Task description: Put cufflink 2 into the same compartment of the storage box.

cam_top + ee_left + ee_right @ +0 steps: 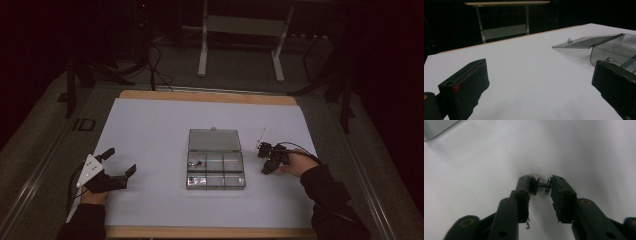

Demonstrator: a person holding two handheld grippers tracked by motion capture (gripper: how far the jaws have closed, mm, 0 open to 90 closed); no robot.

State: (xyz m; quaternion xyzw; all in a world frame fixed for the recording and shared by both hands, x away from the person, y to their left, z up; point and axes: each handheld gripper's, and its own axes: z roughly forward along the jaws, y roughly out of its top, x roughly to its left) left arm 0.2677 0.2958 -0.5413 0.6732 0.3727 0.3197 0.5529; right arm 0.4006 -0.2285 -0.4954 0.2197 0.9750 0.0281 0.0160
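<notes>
A small metal cufflink (542,185) lies crosswise between the jaws of my right gripper (541,186), its dark head against the left pad and its bar end against the right one. That gripper is shut on it, low over the white sheet. In the high view my right gripper (264,161) sits right of a clear compartment box (216,173), whose lid (214,140) lies open and flat behind it. My left gripper (121,161) rests at the table's left with its jaws wide open and nothing between them; its own view shows the lid (584,42) off to the right.
Small metal pieces (198,163) lie in the box's left compartments. A thin white stick (263,135) stands just behind my right gripper. The white sheet (150,130) covers a wooden table. A metal stand (240,30) and cables are on the floor beyond.
</notes>
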